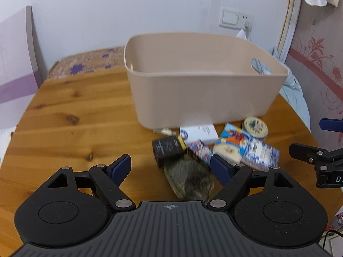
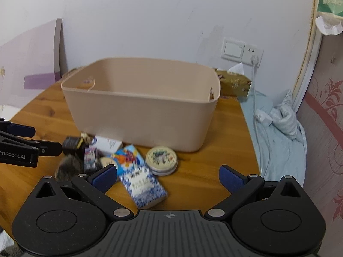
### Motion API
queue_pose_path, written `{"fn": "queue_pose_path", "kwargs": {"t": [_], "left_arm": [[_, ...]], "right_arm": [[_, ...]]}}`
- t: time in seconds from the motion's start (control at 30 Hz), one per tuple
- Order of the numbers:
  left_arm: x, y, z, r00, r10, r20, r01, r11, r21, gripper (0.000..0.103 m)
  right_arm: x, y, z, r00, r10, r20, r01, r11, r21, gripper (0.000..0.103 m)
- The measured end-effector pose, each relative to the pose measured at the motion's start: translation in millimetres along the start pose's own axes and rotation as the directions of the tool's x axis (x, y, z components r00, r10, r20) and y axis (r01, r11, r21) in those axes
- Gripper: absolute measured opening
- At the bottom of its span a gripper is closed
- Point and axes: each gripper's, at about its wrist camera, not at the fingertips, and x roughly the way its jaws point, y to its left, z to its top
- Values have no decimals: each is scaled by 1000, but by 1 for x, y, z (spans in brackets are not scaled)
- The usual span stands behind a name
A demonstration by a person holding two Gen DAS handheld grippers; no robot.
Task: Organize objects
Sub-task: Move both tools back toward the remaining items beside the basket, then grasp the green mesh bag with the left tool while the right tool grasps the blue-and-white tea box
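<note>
A beige plastic bin [image 1: 203, 90] [image 2: 141, 111] stands on the round wooden table [image 1: 75, 117]. In front of it lies a pile: a black box [image 1: 169, 150], a white box [image 1: 199, 133], a small colourful card pack [image 1: 200, 151], a blue-and-orange packet [image 1: 232, 143] [image 2: 128, 157], a blue-white tissue pack [image 1: 260, 153] [image 2: 143, 187], a round tin [image 1: 255, 127] [image 2: 161, 158] and a grey-brown furry pouch [image 1: 190, 180] [image 2: 67, 167]. My left gripper [image 1: 171, 167] is open, low over the furry pouch. My right gripper [image 2: 169, 176] is open above the tissue pack.
A light blue cloth [image 2: 278, 132] and a charger cable hang off the table's right side. A wall socket [image 2: 253, 53] and a patterned box [image 2: 233, 83] are behind the bin. A floral-covered surface [image 1: 90, 64] lies beyond the table at the left.
</note>
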Motion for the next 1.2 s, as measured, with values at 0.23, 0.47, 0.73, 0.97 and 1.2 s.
{"fn": "queue_pose_path", "kwargs": {"t": [0.23,0.47,0.73,0.97,1.2], "left_arm": [[11,-3,-14,999,-19,-50,19,1000,-8,83],[28,-9,-24,994,-51,-94,51,999,-6,82],[46,-8,-24,991,-66,-121,63,998,-25,82],[53,-8,-23,994,-42,-105,43,999,6,81],[56,-9,-23,997,-7,-79,12,998,56,64]], "right_arm": [[12,1,-14,999,15,-40,-15,1000,-2,103],[29,2,-25,996,46,-77,-46,999,-1,103],[52,8,-31,994,31,-106,-35,999,-41,103],[68,12,-31,992,46,-118,-51,998,-39,103],[75,17,-28,989,81,-120,-87,995,-45,91]]}}
